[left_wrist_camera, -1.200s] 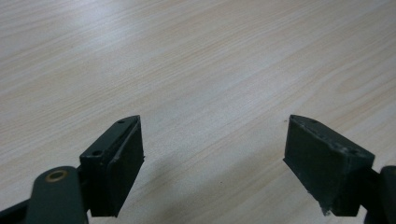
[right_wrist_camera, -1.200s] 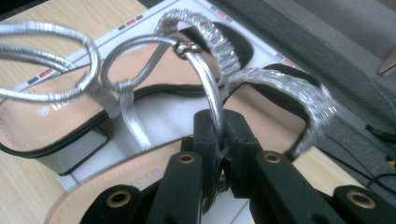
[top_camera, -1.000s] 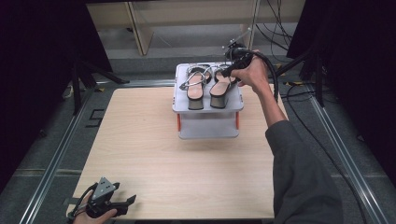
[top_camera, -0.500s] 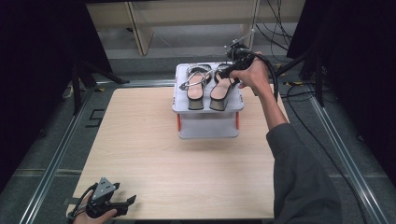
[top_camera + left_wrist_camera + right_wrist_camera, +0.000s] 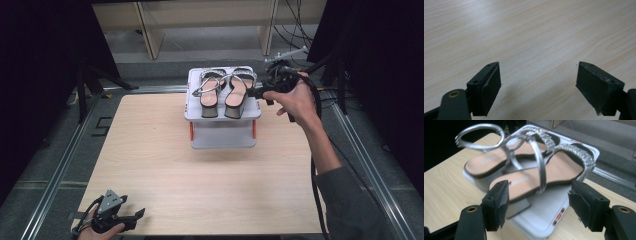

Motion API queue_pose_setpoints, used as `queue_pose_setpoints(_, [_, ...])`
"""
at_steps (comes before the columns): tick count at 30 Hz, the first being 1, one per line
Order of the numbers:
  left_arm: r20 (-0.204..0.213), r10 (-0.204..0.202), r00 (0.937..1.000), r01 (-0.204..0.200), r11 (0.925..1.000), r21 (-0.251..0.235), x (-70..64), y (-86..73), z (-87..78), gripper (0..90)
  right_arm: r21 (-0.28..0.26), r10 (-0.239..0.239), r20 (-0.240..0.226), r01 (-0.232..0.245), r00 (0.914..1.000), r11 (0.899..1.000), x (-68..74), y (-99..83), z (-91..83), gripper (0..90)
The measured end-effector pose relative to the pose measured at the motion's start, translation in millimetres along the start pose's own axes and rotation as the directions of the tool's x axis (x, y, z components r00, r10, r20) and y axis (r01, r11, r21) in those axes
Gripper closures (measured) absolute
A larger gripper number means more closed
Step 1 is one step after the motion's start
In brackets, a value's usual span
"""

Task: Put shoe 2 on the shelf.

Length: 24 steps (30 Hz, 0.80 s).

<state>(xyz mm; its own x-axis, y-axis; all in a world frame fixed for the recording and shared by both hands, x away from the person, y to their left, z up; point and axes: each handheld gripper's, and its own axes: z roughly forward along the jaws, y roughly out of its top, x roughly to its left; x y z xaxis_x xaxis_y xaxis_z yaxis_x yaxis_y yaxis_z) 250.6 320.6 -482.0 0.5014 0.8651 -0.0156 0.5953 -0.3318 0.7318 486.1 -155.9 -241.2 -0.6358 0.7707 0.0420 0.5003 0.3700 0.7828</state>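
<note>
Jaws wide, right gripper [image 5: 260, 92] is nearing the right sandal [image 5: 236, 91] on the rack [image 5: 222, 127], needing to close on it, while left gripper [image 5: 131, 219] is idling wide on the tabletop [image 5: 200, 185].

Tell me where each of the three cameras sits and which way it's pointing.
High view: above the person's side, looking forward and down on the table; both forearms, left gripper, right gripper.
Left gripper view: on the left gripper, facing bare tabletop; open jaws.
Right gripper view: on the right gripper, facing the sandals on the white stand; open jaws.
Shared: high and right gripper views both show sandals and stand.
</note>
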Motion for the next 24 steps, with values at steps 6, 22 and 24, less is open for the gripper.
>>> queue_pose_setpoints(6, [0.004,-0.013,0.9999,0.013,0.9999,-0.008,0.1,-0.4,0.1,19.3,0.004,-0.028,-0.022,0.028,0.9994,1.000,14.2,-33.2,-8.3,31.9])
queue_pose_setpoints(22, [-0.004,-0.003,1.0000,0.003,1.0000,0.009,1.7,3.3,4.1,19.3,-0.019,-0.017,-0.067,0.016,0.9976,1.000,27.2,-129.5,2.7,31.2])
queue_pose_setpoints(24, [-0.003,-0.004,1.0000,0.004,1.0000,0.009,1.5,4.3,4.9,19.3,0.001,-0.016,-0.082,0.016,0.9965,1.000,25.0,-136.3,6.4,31.1])
